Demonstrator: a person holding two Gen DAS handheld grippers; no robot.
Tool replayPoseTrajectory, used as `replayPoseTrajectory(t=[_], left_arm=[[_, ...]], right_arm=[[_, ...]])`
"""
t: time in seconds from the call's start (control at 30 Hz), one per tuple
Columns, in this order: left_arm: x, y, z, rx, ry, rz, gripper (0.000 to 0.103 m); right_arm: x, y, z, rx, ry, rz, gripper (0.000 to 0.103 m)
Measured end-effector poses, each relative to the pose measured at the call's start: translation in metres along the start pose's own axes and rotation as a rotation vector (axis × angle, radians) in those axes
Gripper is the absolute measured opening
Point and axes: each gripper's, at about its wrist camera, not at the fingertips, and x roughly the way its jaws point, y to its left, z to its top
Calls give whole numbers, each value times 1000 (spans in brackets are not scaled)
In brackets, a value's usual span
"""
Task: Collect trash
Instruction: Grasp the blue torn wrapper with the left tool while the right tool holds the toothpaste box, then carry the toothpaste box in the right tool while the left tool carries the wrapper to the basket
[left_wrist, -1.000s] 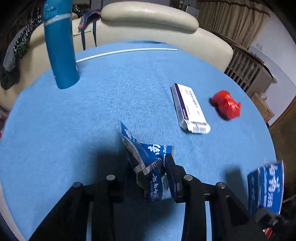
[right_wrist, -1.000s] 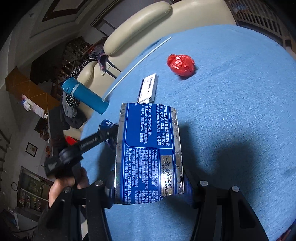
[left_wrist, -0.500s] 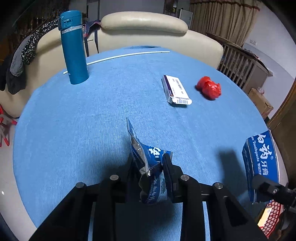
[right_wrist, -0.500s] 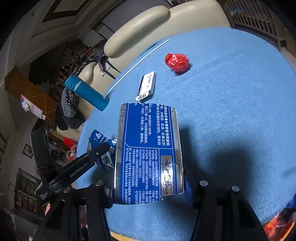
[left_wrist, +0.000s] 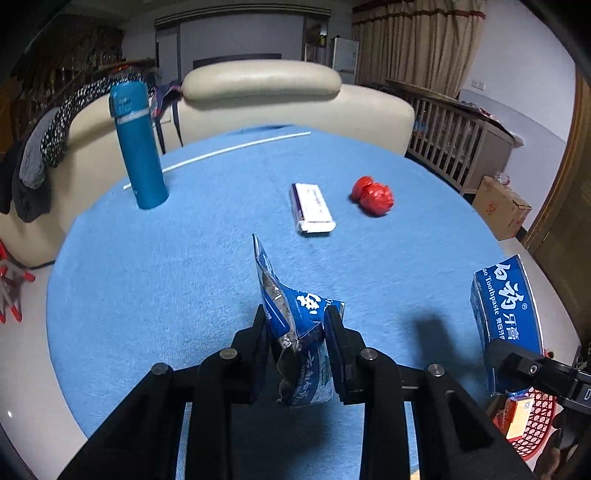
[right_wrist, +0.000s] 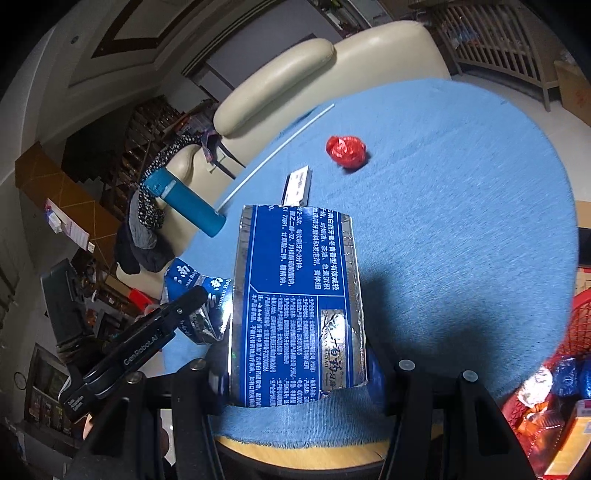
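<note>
Both hands were loaded at once, and that was where the trouble could have started. The left gripper (left_wrist: 297, 325) was clamped on a crumpled blue-and-silver foil wrapper (left_wrist: 291, 314), held clear above the round table with the blue cloth (left_wrist: 166, 266); it was pinched only across its lower folds, with a long torn flap sticking up free, so I judged a quick swing could let the slick foil slide out. The right gripper (right_wrist: 295, 373) had its jaws closed on a flattened blue toothpaste carton with white printing (right_wrist: 299, 295), out past the near edge of the table and just beside the red plastic mesh basket (right_wrist: 576, 332) that already held other scraps. The carton looked broad and light, and if released before it was over the rim it would likely land on the floor. The two grippers were close together, so a clash seemed possible. Left on the cloth, well apart from both, were a crumpled red plastic bag (left_wrist: 373, 190) and a small white box with a purple stripe (left_wrist: 313, 208); the tall blue flask (left_wrist: 138, 144) stood near enough to be knocked on a later reach.
</note>
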Motion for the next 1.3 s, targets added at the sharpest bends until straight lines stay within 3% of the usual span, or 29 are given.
replayPoseTrajectory(t=[0.57, 1.3], left_arm=[[-33, -62, 8, 132, -72, -50, 30], [-24, -158, -40, 346, 28, -197, 30]], right_arm=[[-72, -35, -6, 70, -134, -11, 59], [-165, -122, -34, 221, -285, -127, 59]])
